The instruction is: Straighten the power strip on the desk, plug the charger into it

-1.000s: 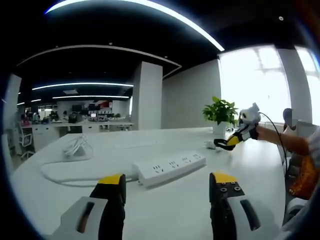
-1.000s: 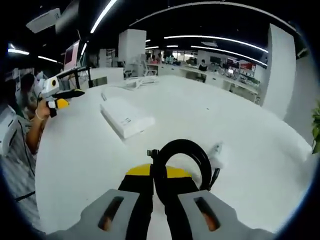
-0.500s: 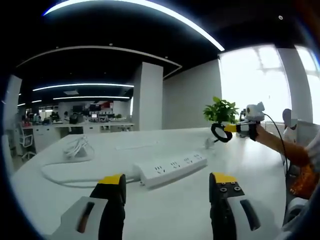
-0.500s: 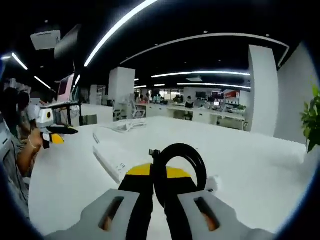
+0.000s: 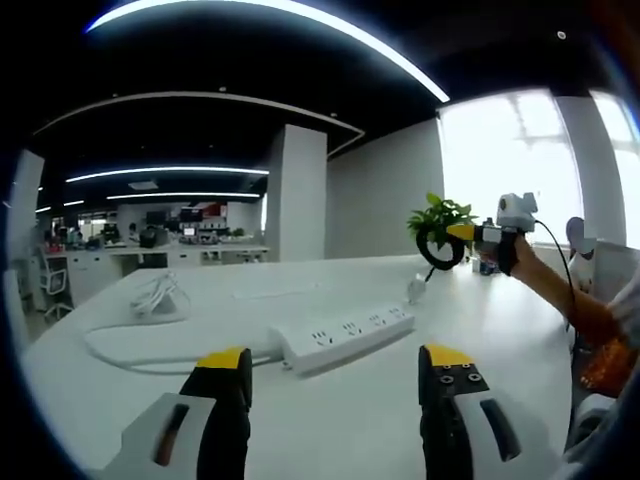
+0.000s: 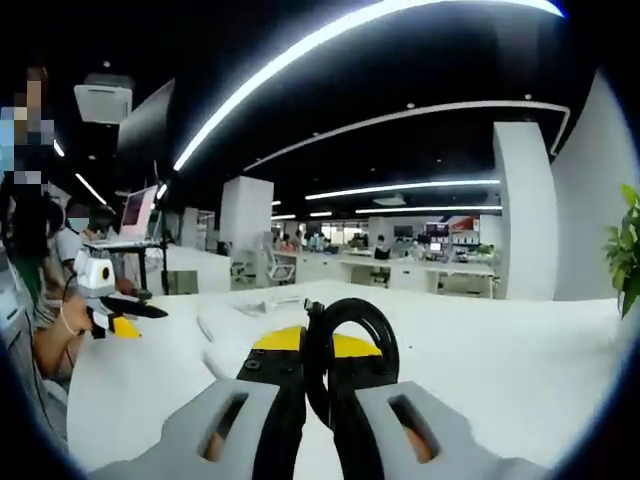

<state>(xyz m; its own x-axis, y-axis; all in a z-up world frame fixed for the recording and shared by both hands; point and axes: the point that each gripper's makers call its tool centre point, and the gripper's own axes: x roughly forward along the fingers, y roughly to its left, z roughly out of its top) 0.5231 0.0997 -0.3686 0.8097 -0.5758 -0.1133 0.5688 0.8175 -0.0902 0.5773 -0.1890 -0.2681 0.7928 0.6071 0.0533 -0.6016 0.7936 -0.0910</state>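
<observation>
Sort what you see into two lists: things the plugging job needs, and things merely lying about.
Job:
power strip
black cable loop, clamped in the right gripper
white charger, hanging from that cable
left gripper, open

Lying about:
potted plant
coiled white cord

No text, label, brand or number can be read on anything in either view.

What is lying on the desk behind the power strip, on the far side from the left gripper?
Behind the power strip, its white cable curves to a bundled coil on the desk. A potted plant stands farther back; its pot is hidden by the right gripper's black cable loop.
</observation>
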